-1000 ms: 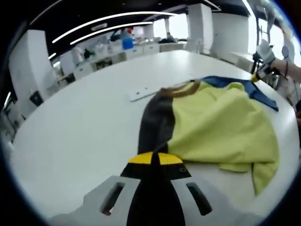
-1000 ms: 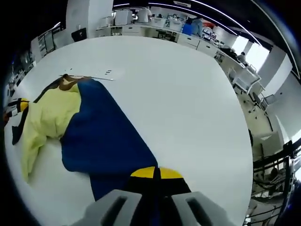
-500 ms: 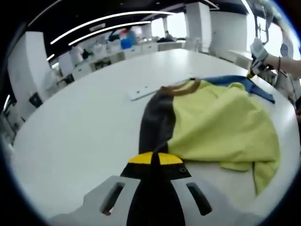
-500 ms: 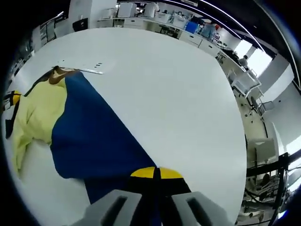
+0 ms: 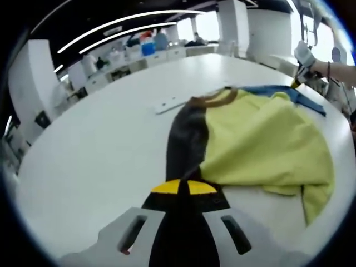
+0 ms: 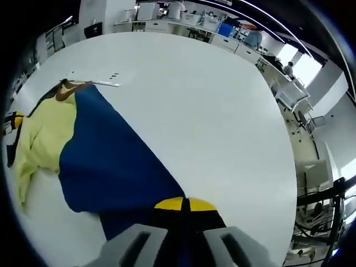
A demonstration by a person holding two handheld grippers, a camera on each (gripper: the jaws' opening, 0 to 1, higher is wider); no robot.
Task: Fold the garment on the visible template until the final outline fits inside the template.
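The garment (image 5: 261,144) lies bunched on the white bench (image 5: 100,144). The left tool (image 5: 183,187) pinches its dark panel, the right tool (image 6: 183,204) its blue panel. Uneven pulling could slip fabric free or drag it toward the bench edge.

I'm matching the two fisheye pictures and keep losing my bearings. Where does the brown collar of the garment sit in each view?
Left gripper view: the brown collar lies above centre, at the far end of the dark panel, beside the yellow panel.
Right gripper view: the brown collar sits at upper left, where the blue panel meets the yellow one.
Shared landmark: the white strip on the table just beyond the collar.
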